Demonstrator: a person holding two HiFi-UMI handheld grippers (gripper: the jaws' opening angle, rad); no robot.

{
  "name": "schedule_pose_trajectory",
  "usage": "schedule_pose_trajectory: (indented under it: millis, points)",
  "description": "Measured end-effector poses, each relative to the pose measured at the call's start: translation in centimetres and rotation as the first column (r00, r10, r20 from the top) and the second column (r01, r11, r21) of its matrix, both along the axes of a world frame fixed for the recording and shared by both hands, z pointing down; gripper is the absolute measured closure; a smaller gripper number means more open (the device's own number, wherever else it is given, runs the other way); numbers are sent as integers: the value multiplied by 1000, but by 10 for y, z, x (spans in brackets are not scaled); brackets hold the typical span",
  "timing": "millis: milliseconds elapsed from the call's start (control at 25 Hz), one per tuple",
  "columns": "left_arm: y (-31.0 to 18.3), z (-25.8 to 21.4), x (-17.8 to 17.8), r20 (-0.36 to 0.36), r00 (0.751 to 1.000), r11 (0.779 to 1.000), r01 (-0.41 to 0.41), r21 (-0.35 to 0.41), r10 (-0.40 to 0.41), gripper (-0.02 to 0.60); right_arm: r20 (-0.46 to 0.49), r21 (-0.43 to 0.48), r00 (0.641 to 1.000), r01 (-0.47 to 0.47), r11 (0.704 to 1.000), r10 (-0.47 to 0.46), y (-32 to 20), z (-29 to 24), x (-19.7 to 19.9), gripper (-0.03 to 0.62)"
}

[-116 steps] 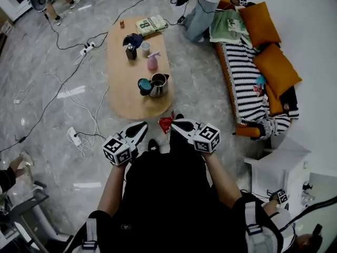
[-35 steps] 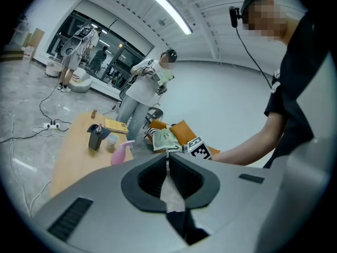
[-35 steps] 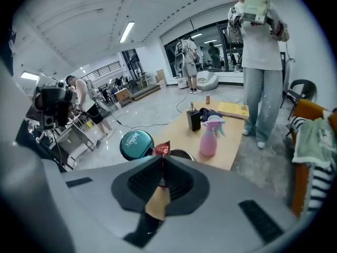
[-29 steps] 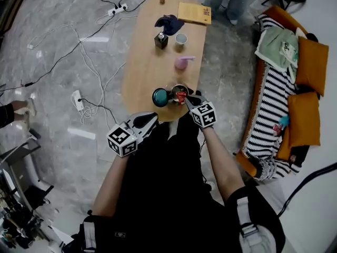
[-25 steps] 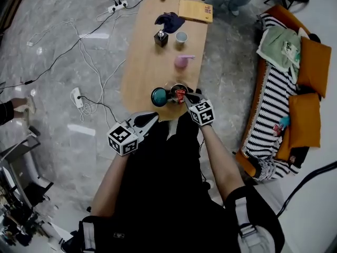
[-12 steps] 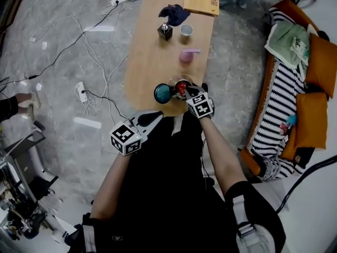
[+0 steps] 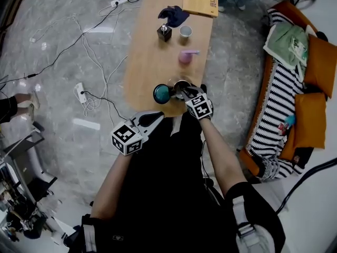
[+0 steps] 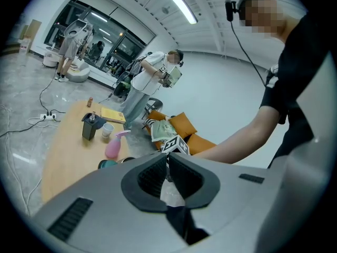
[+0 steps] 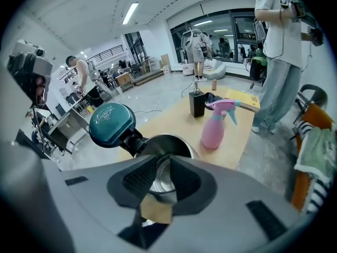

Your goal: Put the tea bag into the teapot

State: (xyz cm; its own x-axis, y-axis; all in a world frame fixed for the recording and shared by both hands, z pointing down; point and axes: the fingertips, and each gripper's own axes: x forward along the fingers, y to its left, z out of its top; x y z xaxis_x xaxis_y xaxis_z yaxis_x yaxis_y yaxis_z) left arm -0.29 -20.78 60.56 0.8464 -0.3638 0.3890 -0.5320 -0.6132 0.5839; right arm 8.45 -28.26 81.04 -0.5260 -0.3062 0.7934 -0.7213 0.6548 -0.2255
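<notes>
The steel teapot (image 7: 178,85) stands at the near end of the wooden table (image 7: 146,62), its teal lid (image 7: 161,94) swung open to the left. My right gripper (image 7: 184,91) hangs right over the pot's mouth. In the right gripper view the jaws (image 9: 164,161) are shut above the open teapot (image 9: 169,143), pinching a tan tea bag tag (image 9: 156,210). The rest of the tea bag is hidden. My left gripper (image 7: 157,118) is shut and holds nothing, off the table's near edge; it (image 8: 167,159) looks toward the table.
Further along the table are a pink spray bottle (image 7: 184,56), a black bottle (image 7: 164,32), a white cup (image 7: 184,31), a dark cloth (image 7: 174,15) and a yellow book (image 7: 200,4). A striped sofa (image 7: 276,96) stands at the right. Cables and a power strip (image 7: 80,93) lie at the left.
My right gripper carried the red tea bag from my lap to the teapot's mouth. The red bag showed above the pot half a second ago and is out of sight now.
</notes>
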Motion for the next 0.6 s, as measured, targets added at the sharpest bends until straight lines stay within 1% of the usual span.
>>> schedule_pose_trajectory:
  millis: [160,320,360,400,440,520,600]
  points:
    - [1,0,5,-7,1000,1000,-9,1,9,557,22,11,1000,-16,1000,16,3,-7,2,505]
    - [1,1,10,-17,1000,1000,-14,0,14,557,50,25,998,-25,999,24,10,-26,5,507]
    - [0,0,11,-20,1000,1000,-16,1,16,557,71,27,997,-33,999,31,13,-33,6,523]
    - [-1,-1,13,-23,1000,1000,-19,4,19,557,101,28,994,-42,999,39,16,-41,5,564]
    - [-2,-2,15,-27,999,1000,-22,8,23,557,134,25,990,-48,999,44,20,-49,5,585]
    - [-3,-5,19,-36,999,999,-30,16,30,557,193,22,980,-43,999,38,29,-68,3,586]
    - [-5,-8,22,-48,998,999,-30,24,31,557,233,22,972,-38,999,32,38,-86,2,586]
